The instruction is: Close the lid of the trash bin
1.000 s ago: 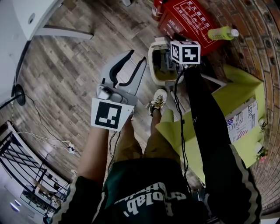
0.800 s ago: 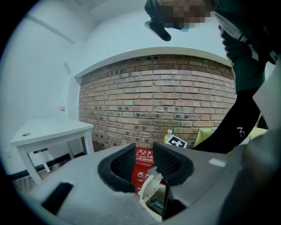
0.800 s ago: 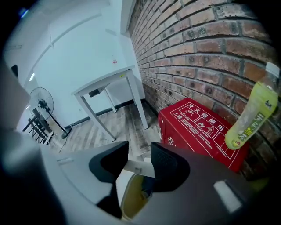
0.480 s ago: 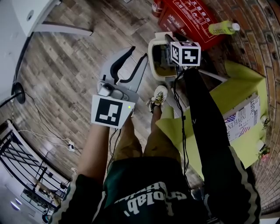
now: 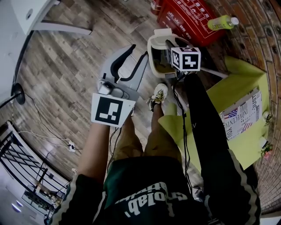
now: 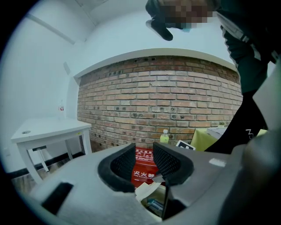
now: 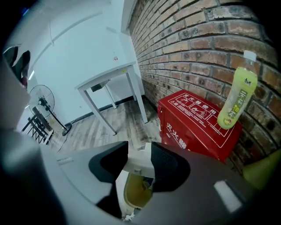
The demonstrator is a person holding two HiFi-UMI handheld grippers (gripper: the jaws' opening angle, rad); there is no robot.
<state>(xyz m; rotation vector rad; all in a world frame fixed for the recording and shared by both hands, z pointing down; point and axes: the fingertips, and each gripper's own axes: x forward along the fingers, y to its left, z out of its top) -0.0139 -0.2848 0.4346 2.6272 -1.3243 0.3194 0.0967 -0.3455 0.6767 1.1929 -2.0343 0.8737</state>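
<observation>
The cream trash bin (image 5: 151, 59) stands on the wood floor ahead of the person's feet, with its yellowish inside (image 7: 137, 193) showing. My right gripper (image 5: 169, 49) hangs over it, pointing steeply down. The white lid (image 7: 138, 170) fills the gap of the right gripper (image 7: 139, 159) and touches both pads. From the side, the lid (image 6: 147, 191) is a thin tilted flap above the bin (image 6: 153, 205). My left gripper (image 5: 139, 53) is held left of the bin. In its own view the left gripper (image 6: 144, 159) is open with nothing between its jaws.
A red box (image 5: 184, 15) sits against the brick wall behind the bin, with a green bottle (image 5: 223, 22) on top. A yellow-green covered table (image 5: 239, 94) is on the right and a white table (image 5: 35, 13) at far left. The person's shoe (image 5: 158, 97) is just before the bin.
The right gripper has drawn back over the bin toward the person. The left gripper has stayed in place with its jaws unchanged.
</observation>
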